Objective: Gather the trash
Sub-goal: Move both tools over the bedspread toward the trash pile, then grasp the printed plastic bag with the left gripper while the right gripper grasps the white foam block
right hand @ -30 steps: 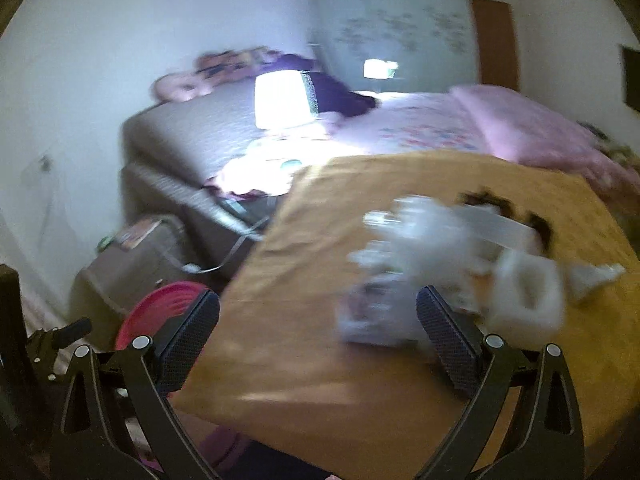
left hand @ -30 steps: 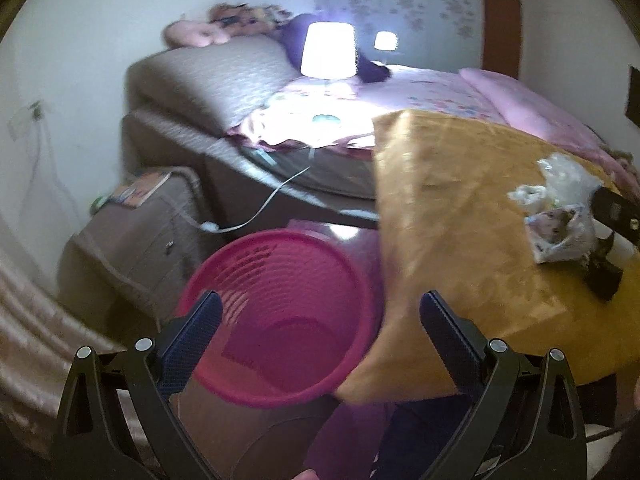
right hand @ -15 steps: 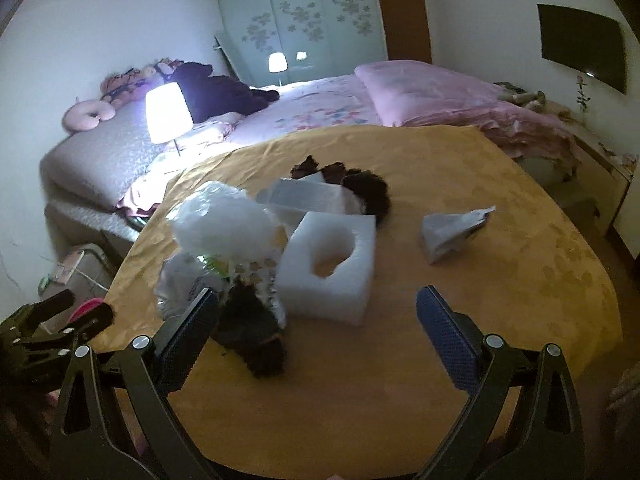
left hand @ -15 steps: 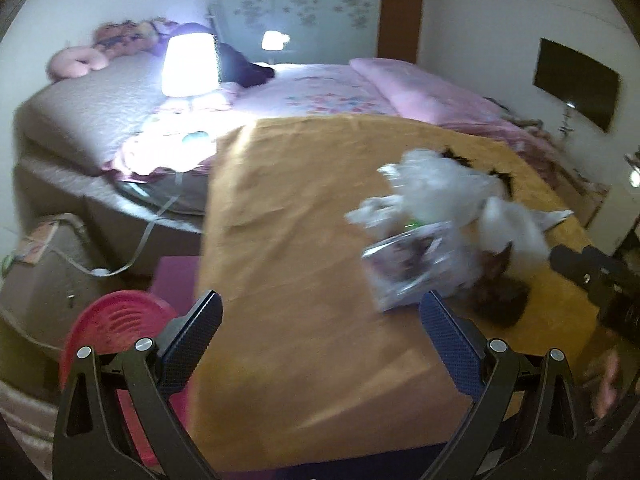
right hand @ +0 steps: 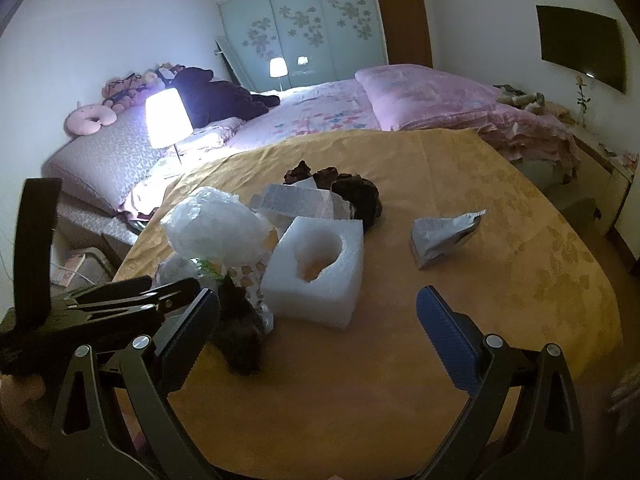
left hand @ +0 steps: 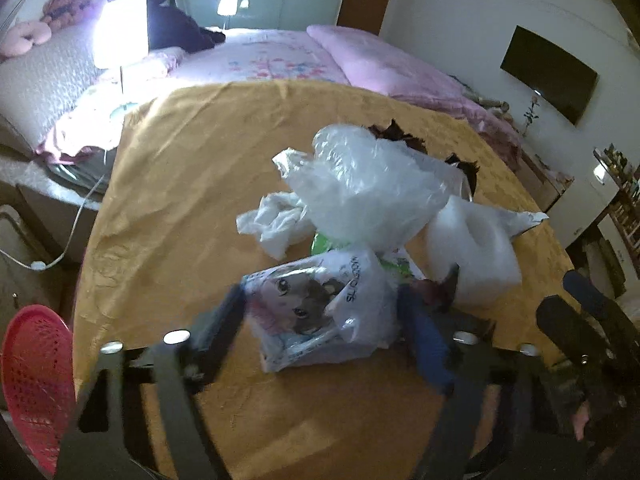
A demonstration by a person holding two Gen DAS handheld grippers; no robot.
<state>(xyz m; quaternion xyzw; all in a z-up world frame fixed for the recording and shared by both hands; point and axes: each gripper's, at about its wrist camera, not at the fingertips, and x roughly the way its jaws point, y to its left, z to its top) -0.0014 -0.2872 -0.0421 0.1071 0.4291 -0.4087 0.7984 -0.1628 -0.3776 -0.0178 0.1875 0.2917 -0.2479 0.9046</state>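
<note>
**Left jaws narrowing round cartoon bag; right jaws wide, empty**

Left gripper (left hand: 320,320), lower centre of left wrist view: jaws have just been closing, now approx. mid-way in, w/ the printed cartoon bag (left hand: 320,312) between them. Fingers (left hand: 426,344) are motion-blurred; the pads sit right at the bag's sides, but can't tell if they press yet, so no firm grip shown.

Right gripper (right hand: 318,320), lower centre of right wrist view: jaws spread wide, nothing between them but bare yellow tablecloth (right hand: 500,240). Its left finger (right hand: 188,332) sits just beside a dark clump (right hand: 240,344); can't tell whether they touch.

Trash is heaped mid-frame on the cloth: crumpled clear plastic bag (left hand: 372,192) above the cartoon bag, white foam block (right hand: 316,268) w/ a hollow to the right, silver wrapper (right hand: 444,236) apart, further right. Pink basket (left hand: 36,384) at the lower left edge of left view, off the table.
</note>
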